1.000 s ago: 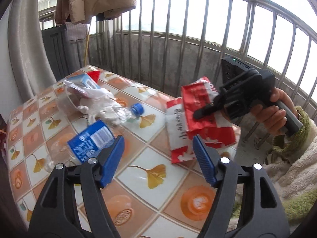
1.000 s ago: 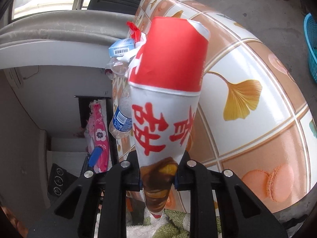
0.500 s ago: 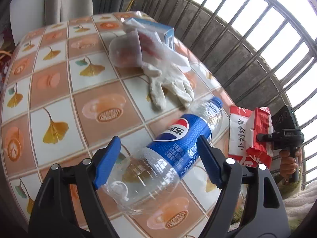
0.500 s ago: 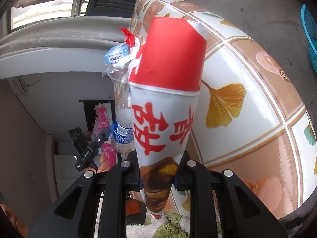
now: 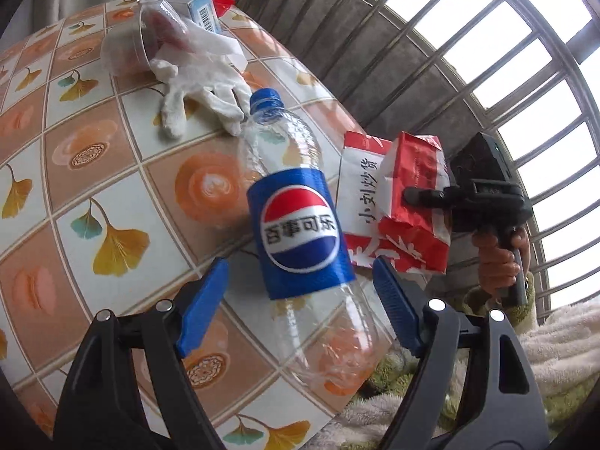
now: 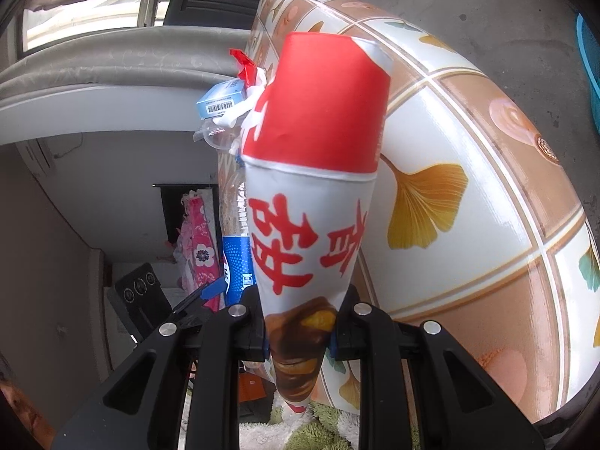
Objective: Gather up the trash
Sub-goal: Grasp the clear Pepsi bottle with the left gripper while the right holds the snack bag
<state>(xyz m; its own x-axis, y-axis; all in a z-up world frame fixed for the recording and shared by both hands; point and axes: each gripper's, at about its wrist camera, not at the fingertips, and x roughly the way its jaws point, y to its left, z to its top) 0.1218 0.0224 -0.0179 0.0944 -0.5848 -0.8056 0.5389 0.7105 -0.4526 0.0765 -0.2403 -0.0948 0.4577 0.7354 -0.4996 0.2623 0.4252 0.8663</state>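
Left gripper (image 5: 300,300) has its blue pads spread wide, one on each side of the empty Pepsi bottle (image 5: 300,232) — pads look just clear of the plastic, contact hard to tell. The bottle lies on its side on the tiled table (image 5: 112,172), blue cap pointing away toward the white glove (image 5: 198,86), base near the table's edge between the fingers. Cap sits just beside the glove's fingertips. Behind the glove lies a clear plastic cup (image 5: 127,52) on its side and a small blue box (image 5: 204,11) with a barcode, close together at the far side of the table.

Right gripper (image 6: 300,322) is clamped on the red-and-white snack bag (image 6: 315,172) — jaws pinch its narrow lower end, the bag sticking up along the fingers. In the left view the same bag (image 5: 408,202) is held off the table's edge beside the bottle, with the right hand (image 5: 498,258) on the black handle. Metal railing (image 5: 450,56) stands behind.
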